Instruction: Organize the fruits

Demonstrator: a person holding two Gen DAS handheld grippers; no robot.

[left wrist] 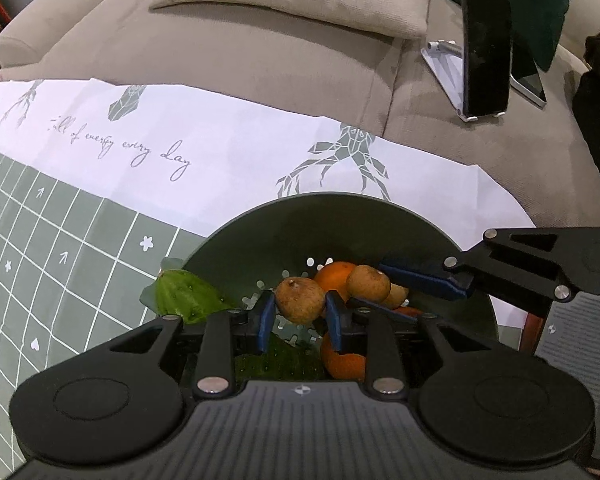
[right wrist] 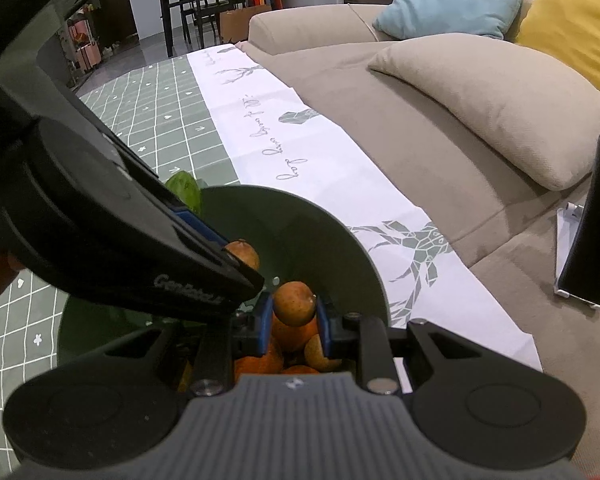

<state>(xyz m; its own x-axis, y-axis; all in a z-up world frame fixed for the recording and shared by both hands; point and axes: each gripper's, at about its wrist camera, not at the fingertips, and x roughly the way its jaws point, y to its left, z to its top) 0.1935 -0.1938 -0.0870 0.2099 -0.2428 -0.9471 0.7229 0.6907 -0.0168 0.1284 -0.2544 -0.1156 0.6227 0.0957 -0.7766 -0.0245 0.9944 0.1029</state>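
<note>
Cloth (left wrist: 80, 264): green grid at 9 o'clock in the left wrist view, nothing loose on the part in sight.
Leaf (left wrist: 188, 296): lying at about 8 o'clock of the bowl, half under its rim; real or plastic, hard to say.
Bowl (left wrist: 340, 216): dark green, holes in the floor, sitting where grid meets white border. This is where the fruit is landing, I'd say.
Left gripper (left wrist: 300, 314): down inside the bowl, a brown fruit (left wrist: 300, 300) between its blue pads. Jaws narrow, and there's a sliver of gap beside the fruit, so that reads to me as a fruit being let go, not squeezed.
Oranges (left wrist: 336, 276): at least two in the bowl already, one at 12 o'clock of the left gripper's fruit, another low at 5 o'clock.
Right gripper (right wrist: 294, 316): also over the bowl, clamped tight on a second brown fruit (right wrist: 294, 304), not dropped yet.
Progress: well along, by my reckoning. Several fruits are bowled, and two more are at the point of delivery.
Left to do: release both; anything beyond that I can't judge.
Hidden: the bowl's near half is blocked by the gripper bodies in both views, so no exact count; the cloth's near side is cut off.
Phone (left wrist: 486, 52): upright on a stand on the sofa at 2 o'clock, screen dark.
</note>
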